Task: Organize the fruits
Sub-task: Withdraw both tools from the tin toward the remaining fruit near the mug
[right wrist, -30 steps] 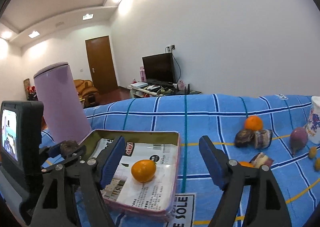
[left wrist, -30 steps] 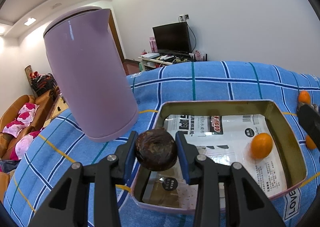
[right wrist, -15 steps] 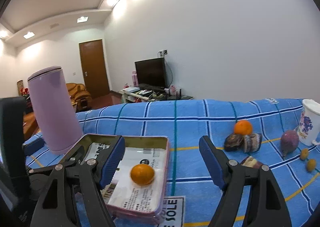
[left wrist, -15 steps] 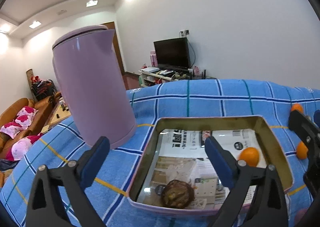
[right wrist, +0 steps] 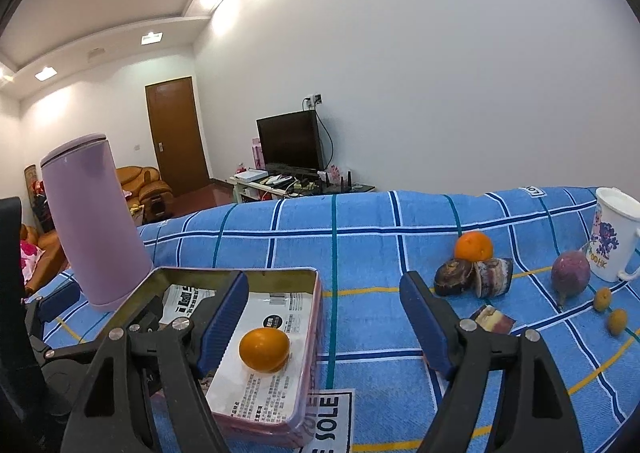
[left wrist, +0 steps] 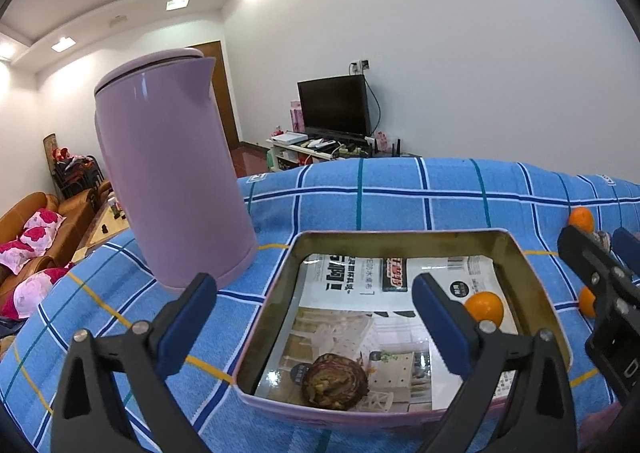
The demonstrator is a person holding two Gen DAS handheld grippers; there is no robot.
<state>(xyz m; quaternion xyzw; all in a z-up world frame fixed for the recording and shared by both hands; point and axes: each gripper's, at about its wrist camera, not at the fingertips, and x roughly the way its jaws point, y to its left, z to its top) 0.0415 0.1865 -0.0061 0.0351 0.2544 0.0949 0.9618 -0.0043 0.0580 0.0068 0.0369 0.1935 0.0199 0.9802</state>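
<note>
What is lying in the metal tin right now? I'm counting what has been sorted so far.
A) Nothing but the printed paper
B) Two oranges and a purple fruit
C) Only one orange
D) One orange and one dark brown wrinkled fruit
D: on the paper lining the tin lie one orange near its right wall and one dark brown fruit at its near edge.

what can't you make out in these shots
- Tray near-left corner, right wrist view: hidden by that gripper's left finger.
- Orange in the tray, left wrist view: partly behind the finger.
- Mug: handle cut by the frame edge.
- Two small yellow fruits: too small to identify.
</note>
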